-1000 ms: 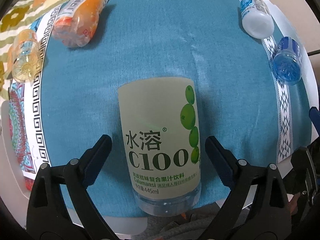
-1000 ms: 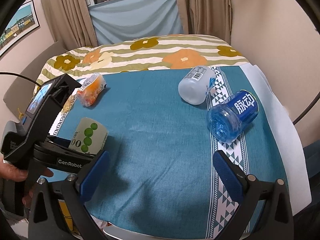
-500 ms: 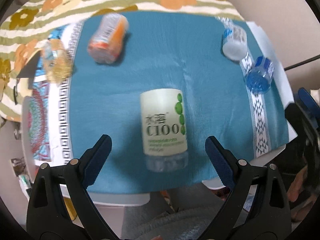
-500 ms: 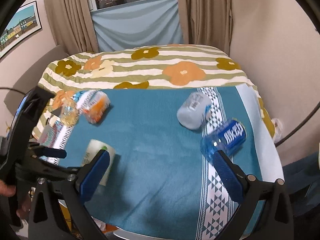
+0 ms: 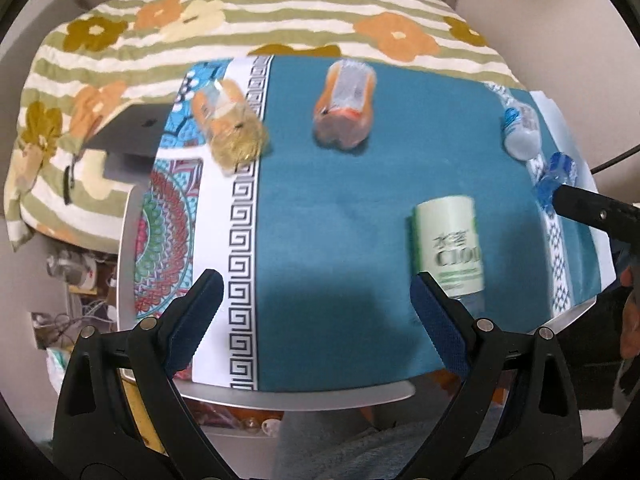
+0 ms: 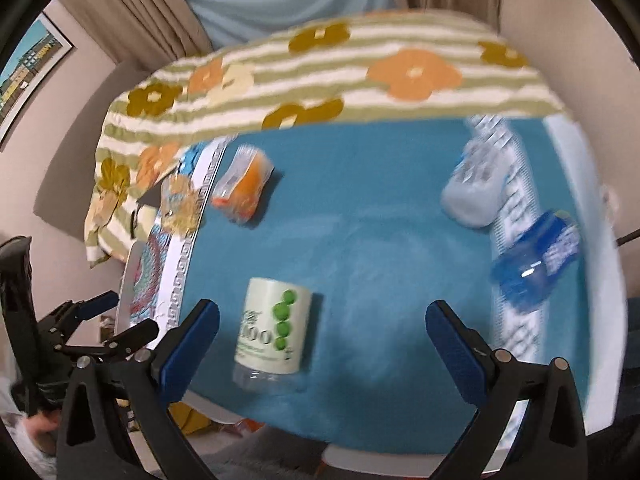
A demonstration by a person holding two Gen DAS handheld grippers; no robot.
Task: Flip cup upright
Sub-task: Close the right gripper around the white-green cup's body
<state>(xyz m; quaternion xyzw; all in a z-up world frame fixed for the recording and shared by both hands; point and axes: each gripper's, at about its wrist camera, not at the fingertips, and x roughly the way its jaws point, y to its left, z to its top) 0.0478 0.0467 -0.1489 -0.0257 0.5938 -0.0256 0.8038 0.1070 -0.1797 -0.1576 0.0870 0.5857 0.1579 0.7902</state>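
A pale green C100 cup [image 5: 450,246] made from a cut bottle stands near the front edge of the blue cloth [image 5: 340,208]; it also shows in the right wrist view [image 6: 274,332]. My left gripper [image 5: 316,312] is open and empty, pulled back to the left of the cup. My right gripper [image 6: 322,344] is open and empty, held back above the front edge, with the cup just inside its left finger [image 6: 188,340]. Orange [image 5: 346,110], yellow [image 5: 230,128], white [image 6: 476,184] and blue [image 6: 534,256] cups lie on their sides.
The cloth covers a small round table [image 5: 304,396] in front of a bed with a flowered striped blanket [image 5: 256,20]. A grey laptop [image 5: 128,140] sits at the left. A cable [image 6: 628,236] runs at the right. The left gripper shows at the far left of the right wrist view [image 6: 108,328].
Both grippers have pulled back and up from the table. The left one let go of the green cup earlier and has swung left; the cup stays where it stood.
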